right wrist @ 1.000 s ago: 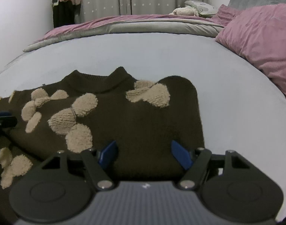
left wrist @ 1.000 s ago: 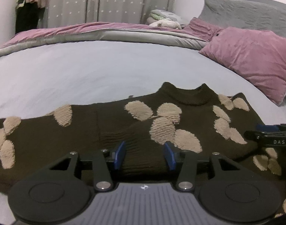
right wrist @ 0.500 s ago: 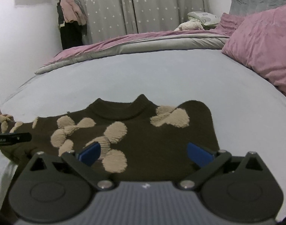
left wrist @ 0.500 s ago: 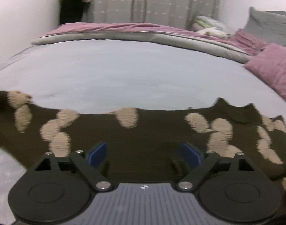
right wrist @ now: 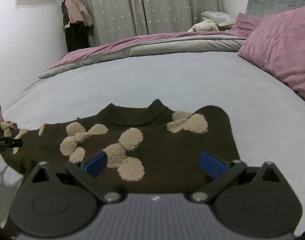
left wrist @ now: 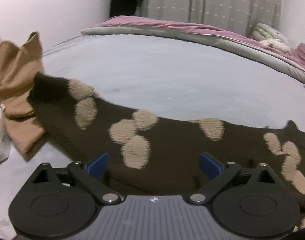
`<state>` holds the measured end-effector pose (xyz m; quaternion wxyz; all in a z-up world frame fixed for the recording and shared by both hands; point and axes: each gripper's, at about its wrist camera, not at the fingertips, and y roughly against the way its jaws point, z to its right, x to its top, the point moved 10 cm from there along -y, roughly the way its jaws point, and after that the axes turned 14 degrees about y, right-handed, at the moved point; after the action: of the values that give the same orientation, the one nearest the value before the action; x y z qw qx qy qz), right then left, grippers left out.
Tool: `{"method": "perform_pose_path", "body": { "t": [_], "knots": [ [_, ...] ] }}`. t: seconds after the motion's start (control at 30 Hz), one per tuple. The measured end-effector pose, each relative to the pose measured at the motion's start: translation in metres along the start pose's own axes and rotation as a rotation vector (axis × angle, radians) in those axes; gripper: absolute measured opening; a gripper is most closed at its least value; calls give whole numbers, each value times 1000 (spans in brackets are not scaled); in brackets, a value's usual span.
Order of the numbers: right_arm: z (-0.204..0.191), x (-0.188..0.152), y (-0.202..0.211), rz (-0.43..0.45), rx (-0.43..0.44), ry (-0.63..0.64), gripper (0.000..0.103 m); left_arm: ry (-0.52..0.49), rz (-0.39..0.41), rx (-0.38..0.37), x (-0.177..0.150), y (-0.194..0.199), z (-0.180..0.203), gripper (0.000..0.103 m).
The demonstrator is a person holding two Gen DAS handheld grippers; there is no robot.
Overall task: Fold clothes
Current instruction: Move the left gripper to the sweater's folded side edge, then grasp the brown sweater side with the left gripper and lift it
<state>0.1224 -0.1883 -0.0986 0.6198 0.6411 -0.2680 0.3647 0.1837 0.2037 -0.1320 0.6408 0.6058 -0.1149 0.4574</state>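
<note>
Left wrist view puts my left gripper (left wrist: 153, 165) spread wide and released, holding nothing; the dark brown knit sweater with fuzzy tan patches (left wrist: 172, 146) lies flat on the pale blue bed sheet (left wrist: 162, 76) just ahead of and under its blue fingertips (left wrist: 97, 164); one long sleeve runs away to the left, its cuff touching a crumpled tan garment (left wrist: 16, 92). From the right wrist view my right gripper (right wrist: 153, 164) is likewise splayed and empty, over the sweater's lower body; the collar lies straight ahead; a mauve velvet pillow (right wrist: 280, 50) sits well apart to the right.
</note>
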Motion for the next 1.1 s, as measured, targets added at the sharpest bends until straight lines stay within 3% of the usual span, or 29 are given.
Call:
{"method": "perform_pose_path", "body": {
  "t": [0.3,0.6,0.87,0.97,1.1],
  "knots": [
    [-11,1,-3,1,12,30,103,158,-18,81,11,-17,-56,99],
    [-9,-2,-7,-11,20,18,103,245,37,113,18,-32,-90,99],
    [-6,-4,-9,-16,40,-26,103,354,139,37,25,-38,-104,98],
    [-8,-4,-10,-17,47,-33,103,424,189,9,27,-36,-111,84],
    [-10,-5,-12,-23,53,-32,103,473,221,8,28,-35,-119,53]
  ]
}}
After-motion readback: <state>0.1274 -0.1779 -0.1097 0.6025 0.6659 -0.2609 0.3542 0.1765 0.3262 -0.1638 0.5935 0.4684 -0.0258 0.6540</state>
